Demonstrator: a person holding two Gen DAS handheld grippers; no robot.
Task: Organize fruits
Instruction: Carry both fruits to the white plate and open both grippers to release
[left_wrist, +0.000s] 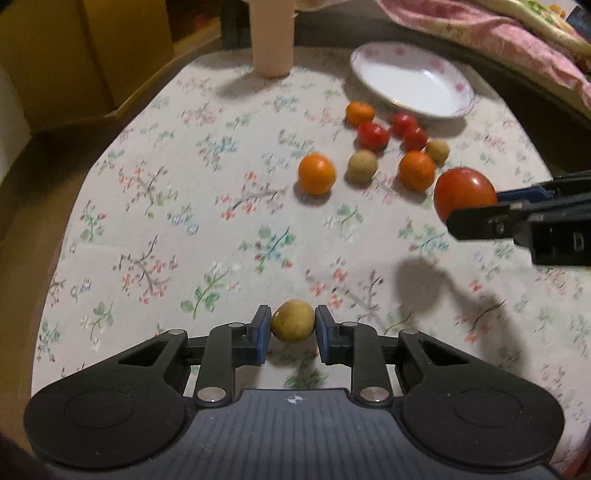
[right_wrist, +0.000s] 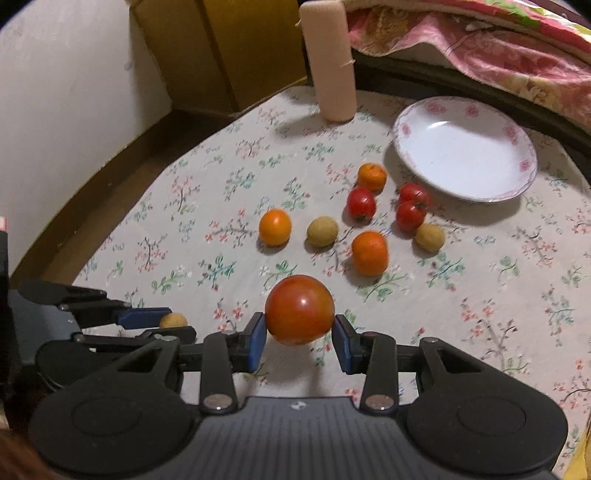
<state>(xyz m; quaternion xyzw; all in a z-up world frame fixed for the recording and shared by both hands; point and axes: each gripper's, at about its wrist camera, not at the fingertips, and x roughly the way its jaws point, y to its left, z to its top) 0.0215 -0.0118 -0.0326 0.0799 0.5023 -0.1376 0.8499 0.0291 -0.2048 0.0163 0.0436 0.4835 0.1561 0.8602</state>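
Note:
My left gripper (left_wrist: 293, 328) is shut on a small yellow-brown fruit (left_wrist: 293, 320), held above the floral tablecloth; it also shows at the left of the right wrist view (right_wrist: 173, 320). My right gripper (right_wrist: 299, 332) is shut on a large red tomato (right_wrist: 299, 314), also seen at the right of the left wrist view (left_wrist: 463, 195). Beyond them lie three oranges (right_wrist: 275, 227) (right_wrist: 370, 253) (right_wrist: 372, 176), three small red tomatoes (right_wrist: 361, 203) (right_wrist: 409, 216) and two yellow-brown fruits (right_wrist: 322, 231) (right_wrist: 429, 237). A white plate with pink flowers (right_wrist: 465, 147) stands empty behind them.
A tall beige cylinder (right_wrist: 330, 62) stands at the table's far edge. Cardboard boxes (right_wrist: 221, 55) stand behind the table on the left. A pink patterned blanket (right_wrist: 498, 48) lies behind the plate on the right. The table edge curves round at the left.

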